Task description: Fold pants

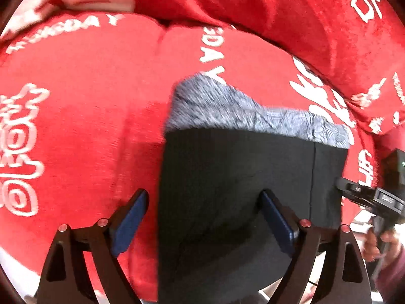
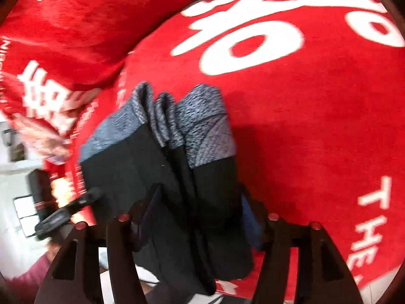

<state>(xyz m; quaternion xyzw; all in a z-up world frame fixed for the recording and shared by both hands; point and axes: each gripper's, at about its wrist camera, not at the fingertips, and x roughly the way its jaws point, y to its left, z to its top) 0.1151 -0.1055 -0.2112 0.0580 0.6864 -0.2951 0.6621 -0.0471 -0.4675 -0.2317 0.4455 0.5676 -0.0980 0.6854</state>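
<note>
The pants (image 1: 240, 167) are black with a grey heathered band at the far end, folded into a stack on a red blanket. In the left wrist view my left gripper (image 1: 202, 215) is open over the pants' left edge, one blue pad (image 1: 129, 225) over the blanket and the other (image 1: 278, 223) over the black cloth. In the right wrist view my right gripper (image 2: 200, 217) is shut on the folded pants (image 2: 157, 157), whose layers stand bunched between its fingers. The right gripper also shows at the right edge of the left wrist view (image 1: 367, 195).
A red plush blanket (image 1: 88, 126) with white lettering covers the sofa seat and backrest (image 1: 278, 5). In the right wrist view the blanket (image 2: 316, 126) spreads right of the pants, and a white room with dark objects (image 2: 22, 190) shows at the left.
</note>
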